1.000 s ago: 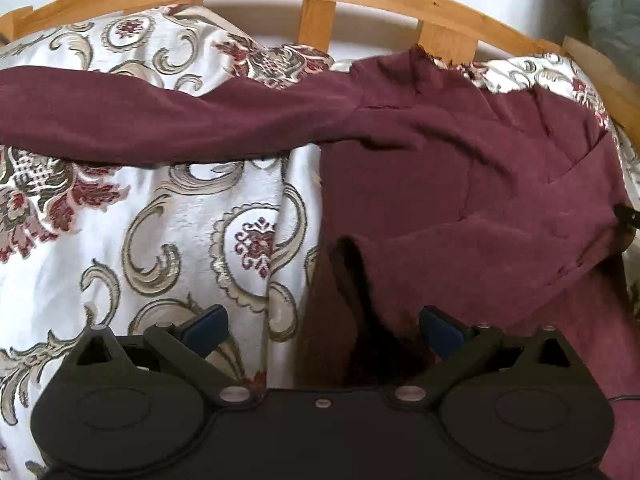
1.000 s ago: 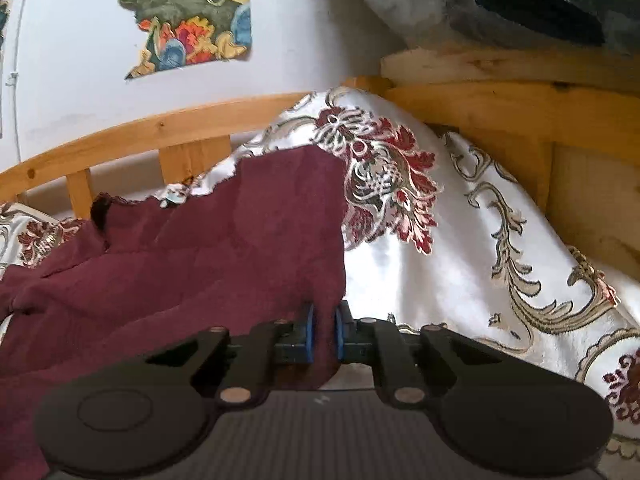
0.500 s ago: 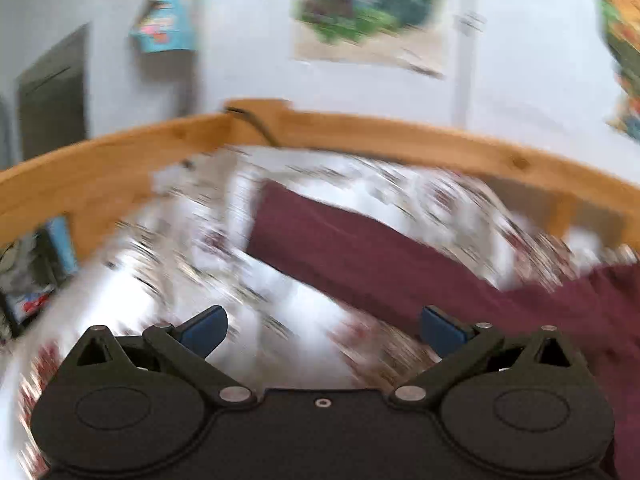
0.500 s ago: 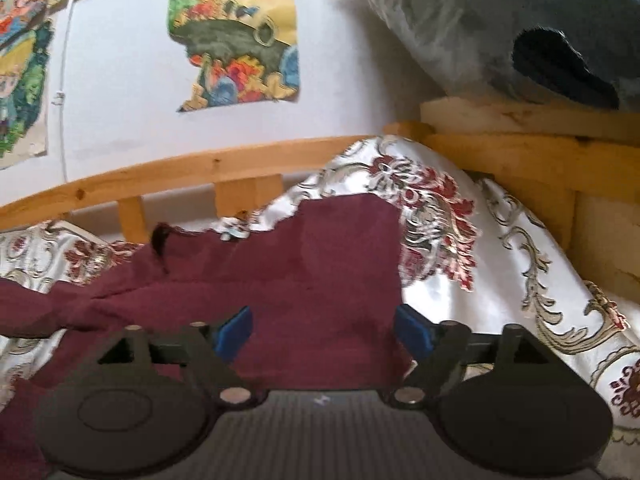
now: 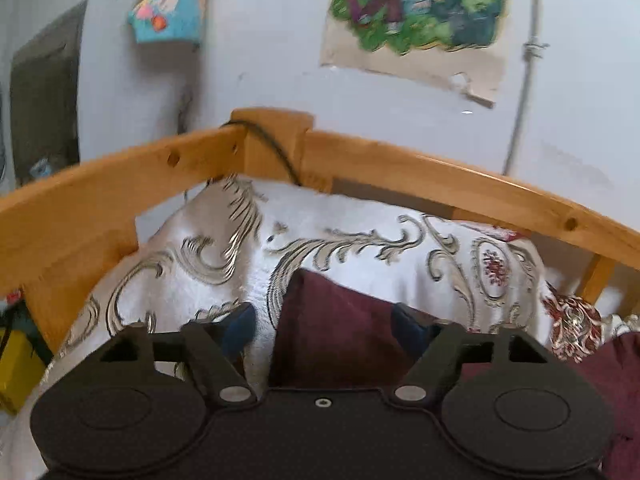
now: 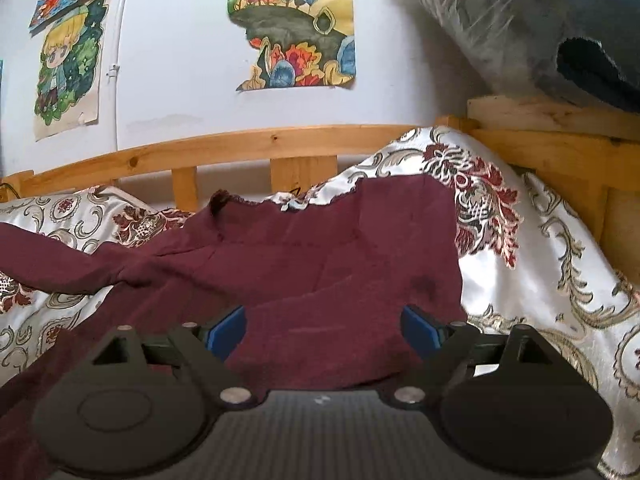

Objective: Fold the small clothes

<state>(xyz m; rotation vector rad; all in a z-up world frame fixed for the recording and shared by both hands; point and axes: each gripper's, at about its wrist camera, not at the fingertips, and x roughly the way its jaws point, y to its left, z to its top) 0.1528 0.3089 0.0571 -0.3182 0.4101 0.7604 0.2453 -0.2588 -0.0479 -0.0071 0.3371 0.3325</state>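
A maroon long-sleeved top [image 6: 320, 256] lies spread on a white floral bedspread [image 6: 540, 260]. One sleeve [image 6: 60, 256] stretches away to the left. In the left wrist view the end of that sleeve [image 5: 340, 352] lies between the blue pads of my left gripper [image 5: 324, 330]. Its jaws are closing and the pads stand clear of the cloth on both sides. My right gripper [image 6: 323, 327] hovers low over the top's right part. Its jaws are opening wide, with the cloth lying flat beneath and nothing pinched.
A wooden bed rail [image 5: 400, 168] runs along the far side, with a black cable [image 5: 276, 152] over its corner post. Posters [image 6: 292, 28] hang on the wall. A plastic-wrapped bundle [image 6: 520, 32] rests on a wooden ledge at the right. A yellow object [image 5: 12, 372] shows beyond the left rail.
My left gripper has swung left from the top's lower edge to the sleeve's end, and its jaws have narrowed. My right gripper has let go of the top's edge and opened.
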